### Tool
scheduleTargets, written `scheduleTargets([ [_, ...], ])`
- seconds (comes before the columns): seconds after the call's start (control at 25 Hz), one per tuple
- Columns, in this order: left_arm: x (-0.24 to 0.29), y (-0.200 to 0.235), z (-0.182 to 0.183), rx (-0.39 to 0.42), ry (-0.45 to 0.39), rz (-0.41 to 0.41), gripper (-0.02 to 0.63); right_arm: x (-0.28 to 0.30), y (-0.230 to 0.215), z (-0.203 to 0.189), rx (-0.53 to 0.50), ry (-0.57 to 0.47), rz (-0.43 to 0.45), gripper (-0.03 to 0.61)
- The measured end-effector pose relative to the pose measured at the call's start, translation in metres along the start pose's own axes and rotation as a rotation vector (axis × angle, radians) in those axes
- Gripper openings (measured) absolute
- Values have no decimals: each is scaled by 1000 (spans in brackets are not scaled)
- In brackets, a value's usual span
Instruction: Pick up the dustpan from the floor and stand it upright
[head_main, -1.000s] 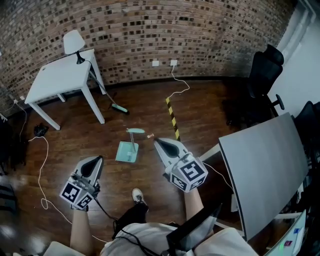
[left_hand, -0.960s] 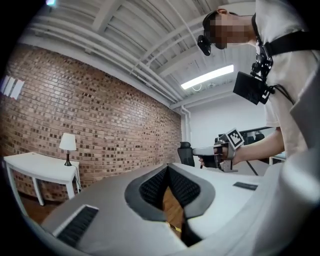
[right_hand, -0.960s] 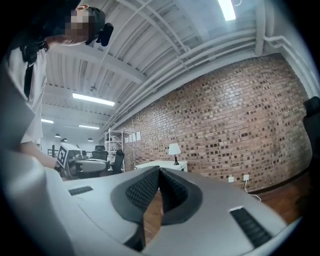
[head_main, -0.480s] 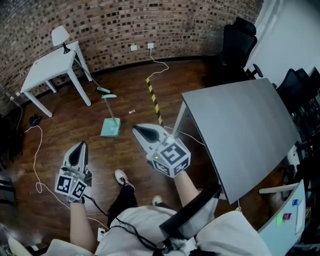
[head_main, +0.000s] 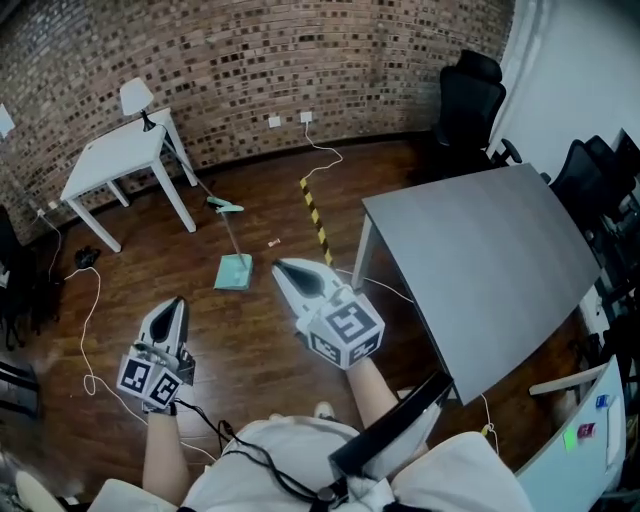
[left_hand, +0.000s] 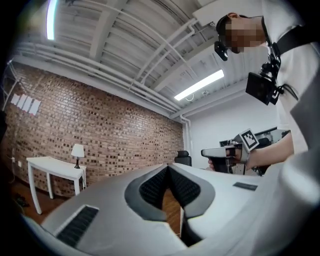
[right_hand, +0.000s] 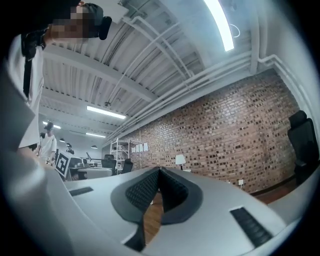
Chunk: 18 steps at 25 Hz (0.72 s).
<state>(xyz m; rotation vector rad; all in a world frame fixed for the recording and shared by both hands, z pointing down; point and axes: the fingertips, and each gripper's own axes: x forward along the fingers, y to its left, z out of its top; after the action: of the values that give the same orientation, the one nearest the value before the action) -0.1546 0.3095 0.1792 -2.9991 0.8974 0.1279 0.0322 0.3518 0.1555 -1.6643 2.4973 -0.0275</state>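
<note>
Ahead, the mint-green long-handled plastic dustpan (head_main: 234, 271) lies flat, handle pointing away, nearer the right gripper (head_main: 285, 268) than the left gripper (head_main: 175, 305), both with fingers clenched empty

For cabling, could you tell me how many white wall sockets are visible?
2: one white wall socket and another beside it, low on the brick wall; others may be hidden.
</note>
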Motion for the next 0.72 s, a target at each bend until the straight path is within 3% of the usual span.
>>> scheduleTargets([
  [0.16,-9,10,5,7,10,0,-8,10,11,1,-22,12,-29,-17],
  [0.44,-6,0,4,-23,27,-85,-6,11,15,1,-69,35,-63,-17],
  [0.72,-12,14,1,24,29,-19,-6,11,17,-4,-45,25,-80,-16],
])
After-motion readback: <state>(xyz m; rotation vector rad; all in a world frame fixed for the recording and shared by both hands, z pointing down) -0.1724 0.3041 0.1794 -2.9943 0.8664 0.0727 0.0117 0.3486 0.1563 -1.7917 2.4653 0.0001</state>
